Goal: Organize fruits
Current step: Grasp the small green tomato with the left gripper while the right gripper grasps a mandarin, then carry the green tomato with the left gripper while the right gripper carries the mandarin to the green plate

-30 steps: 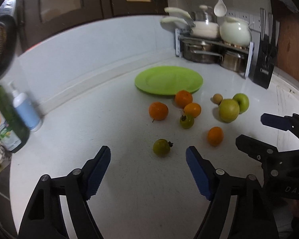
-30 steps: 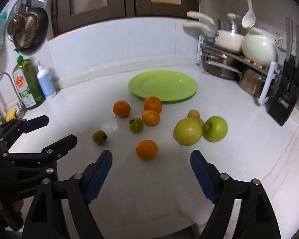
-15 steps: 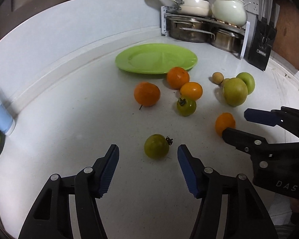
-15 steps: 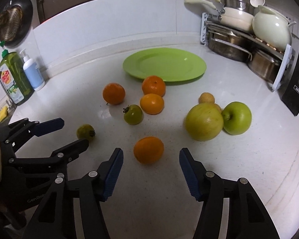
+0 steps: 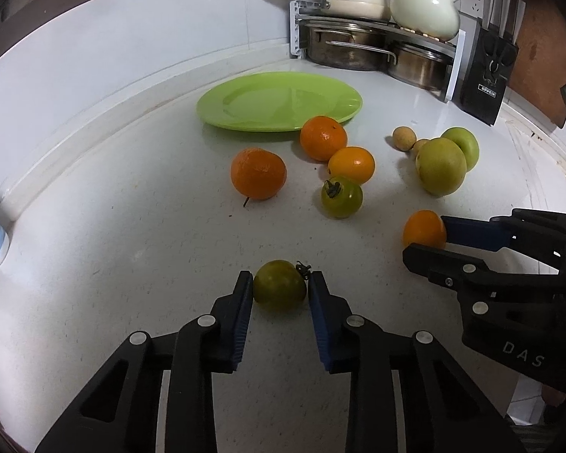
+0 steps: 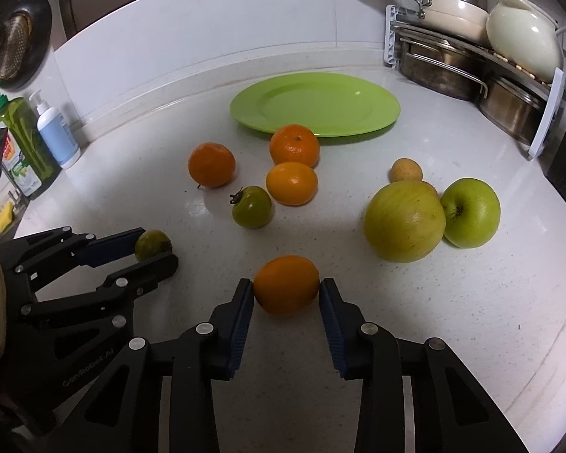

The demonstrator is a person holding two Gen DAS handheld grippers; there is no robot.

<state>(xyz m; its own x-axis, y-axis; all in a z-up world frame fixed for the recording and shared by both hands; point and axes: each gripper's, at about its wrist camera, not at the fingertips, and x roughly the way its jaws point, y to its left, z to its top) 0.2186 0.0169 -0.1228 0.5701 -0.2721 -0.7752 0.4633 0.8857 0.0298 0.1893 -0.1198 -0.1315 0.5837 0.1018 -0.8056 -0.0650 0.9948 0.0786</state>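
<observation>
Left gripper [image 5: 280, 283] is clamped on a green tomato [image 5: 279, 290] that rests on the white counter [image 5: 113, 264], both blue pads against its sides. Right gripper [image 6: 286, 290] has its jaws closing around a small orange [image 6: 286, 284], the pads touching or nearly touching its flanks; the fruit sits on the counter. Ahead of the right gripper lie a second green tomato [image 6: 252, 207] and three more oranges [image 6: 291, 183]; ahead and to its right, a yellow-green apple [image 6: 404, 222] touches a green apple [image 6: 470, 212]. Farther ahead lies the green plate [image 6: 381, 107], bare.
</observation>
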